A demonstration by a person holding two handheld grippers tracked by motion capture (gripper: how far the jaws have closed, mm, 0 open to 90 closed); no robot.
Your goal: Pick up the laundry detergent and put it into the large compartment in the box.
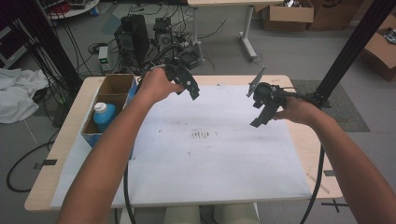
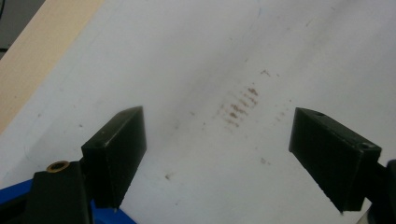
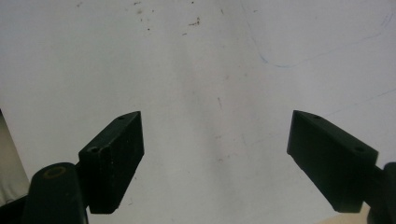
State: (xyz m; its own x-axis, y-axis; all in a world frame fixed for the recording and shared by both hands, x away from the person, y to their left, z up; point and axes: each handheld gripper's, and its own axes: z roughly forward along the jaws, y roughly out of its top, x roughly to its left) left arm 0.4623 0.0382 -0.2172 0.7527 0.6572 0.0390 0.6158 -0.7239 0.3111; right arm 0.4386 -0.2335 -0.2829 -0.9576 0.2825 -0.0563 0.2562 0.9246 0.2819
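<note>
Nearest the person's side, both bare forearms came up over the front edge of the table [image 1: 44,186], which was covered almost wholly by a white sheet [image 1: 210,158]. The sheet was grubby, with a small cluster of brown smudges [image 1: 201,135] near its middle; in the left gripper view those same smudges [image 2: 240,105] lay on the sheet beyond the space between the jaws.

Further in, the right gripper [image 1: 258,122] was held above the right part of the sheet, tilted down toward it. Its jaws stood spread wide with nothing between them, and the right gripper view [image 3: 215,158] showed bare white sheet past them, with a faint blue pen line at the top right. A cable [image 1: 319,179] trailed from it down past the front edge.

The left gripper [image 1: 194,95] hung over the far left part of the sheet, its black jaws pointing down and toward the middle. Those jaws too stood wide apart, gripping nothing, as the left gripper view [image 2: 217,158] made plain.

To the left of that hand, an open cardboard box [image 1: 110,87] sat along the table's left edge, well apart from both grippers. In its nearer compartment stood a blue bottle [image 1: 104,116] with a white cap, upright.

Beyond the table, dark equipment and tangled cables sat on the floor.
</note>
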